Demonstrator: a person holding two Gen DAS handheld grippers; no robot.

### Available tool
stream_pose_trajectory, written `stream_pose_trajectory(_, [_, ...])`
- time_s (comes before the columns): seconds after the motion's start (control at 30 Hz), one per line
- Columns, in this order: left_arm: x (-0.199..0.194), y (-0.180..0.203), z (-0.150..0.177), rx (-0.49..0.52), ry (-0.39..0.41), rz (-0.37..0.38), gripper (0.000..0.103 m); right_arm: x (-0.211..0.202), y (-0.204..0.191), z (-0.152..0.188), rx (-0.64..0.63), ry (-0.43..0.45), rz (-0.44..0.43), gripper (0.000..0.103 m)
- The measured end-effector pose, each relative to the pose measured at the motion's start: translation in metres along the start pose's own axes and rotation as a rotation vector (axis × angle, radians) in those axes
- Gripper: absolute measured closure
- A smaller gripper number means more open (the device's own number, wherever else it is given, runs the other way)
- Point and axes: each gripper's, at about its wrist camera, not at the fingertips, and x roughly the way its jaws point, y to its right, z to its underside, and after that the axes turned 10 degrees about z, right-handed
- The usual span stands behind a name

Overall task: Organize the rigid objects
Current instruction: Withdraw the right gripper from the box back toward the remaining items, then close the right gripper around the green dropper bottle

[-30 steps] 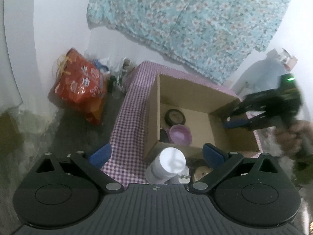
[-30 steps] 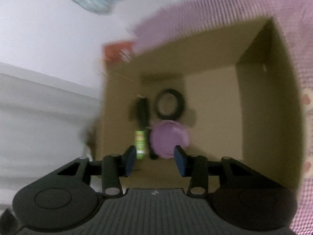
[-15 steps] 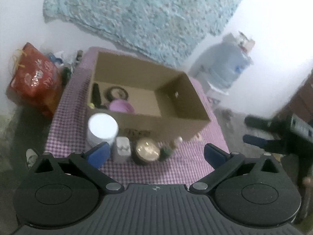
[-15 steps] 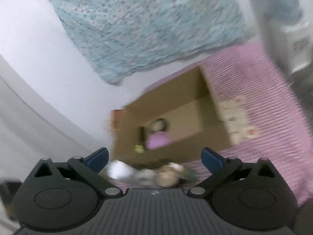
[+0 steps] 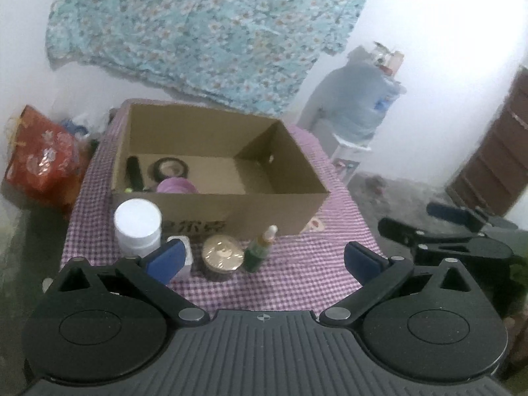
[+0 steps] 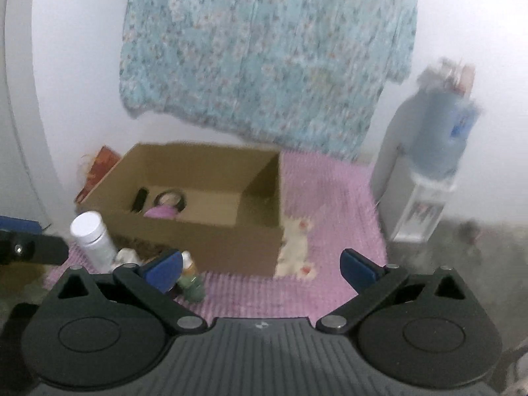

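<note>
An open cardboard box (image 5: 231, 211) stands on a purple checked table (image 5: 297, 274). Inside it lie a black tube (image 5: 133, 173), a black round tin (image 5: 171, 169) and a purple lid (image 5: 176, 186). In front of the box stand a white jar (image 5: 137, 227), a small white item (image 5: 184, 247), a gold-lidded jar (image 5: 222, 257) and a green dropper bottle (image 5: 260, 250). My left gripper (image 5: 264, 260) is open and empty, held back above the table's near edge. My right gripper (image 6: 260, 267) is open and empty, off the table's right side; it also shows in the left wrist view (image 5: 462, 231). The box (image 6: 198, 221) shows there too.
A red bag (image 5: 39, 161) sits on the floor left of the table. A water dispenser (image 5: 359, 112) stands at the right by the wall. A floral cloth (image 5: 204, 29) hangs behind. A brown door (image 5: 495, 161) is at far right.
Both grippers have pulled back from the box. The right gripper left the box interior, opened wide and moved off to the right. The left view swung from the table's left side to its front.
</note>
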Motion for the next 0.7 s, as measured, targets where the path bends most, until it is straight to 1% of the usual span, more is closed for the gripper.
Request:
stream_pose_trajectory(0.03, [0.001,-0.001,-0.001,-0.006,0.003,0.011,0.000,-0.003,0.000,0.000,-0.015,0.035,0.007,0.000])
stream_pose_trajectory(0.1, [0.005,-0.001,-0.002,-0.010,0.002,0.026,0.000,-0.006,0.004,0.000,-0.037,0.079,-0.006,0.000])
stream_pose_trajectory(0.2, [0.015,-0.002,0.000,0.004,-0.007,0.018,0.000,-0.004,0.011,-0.001,-0.042,0.086,-0.049,0.000])
stream_pose_trajectory(0.33, [0.031,-0.002,0.006,0.039,0.009,-0.007,0.000,-0.003,0.026,0.002,0.042,0.094,-0.116,0.000])
stream_pose_trajectory(0.4, [0.041,-0.002,0.010,0.062,-0.005,-0.028,0.000,0.000,0.030,0.003,0.067,0.095,-0.147,0.000])
stream_pose_trajectory(0.47, [0.055,0.000,0.014,0.101,-0.030,-0.057,0.000,0.008,0.028,0.005,0.070,0.068,-0.174,0.000])
stream_pose_trajectory(0.57, [0.073,0.005,0.019,0.162,-0.068,-0.100,0.000,0.026,0.021,0.009,0.074,0.005,-0.228,0.002])
stream_pose_trajectory(0.63, [0.083,0.008,0.021,0.206,-0.083,-0.116,0.002,0.040,0.017,0.008,0.083,-0.033,-0.274,0.006])
stream_pose_trajectory(0.7, [0.094,0.011,0.022,0.246,-0.099,-0.120,0.006,0.053,0.013,0.007,0.090,-0.068,-0.310,0.013])
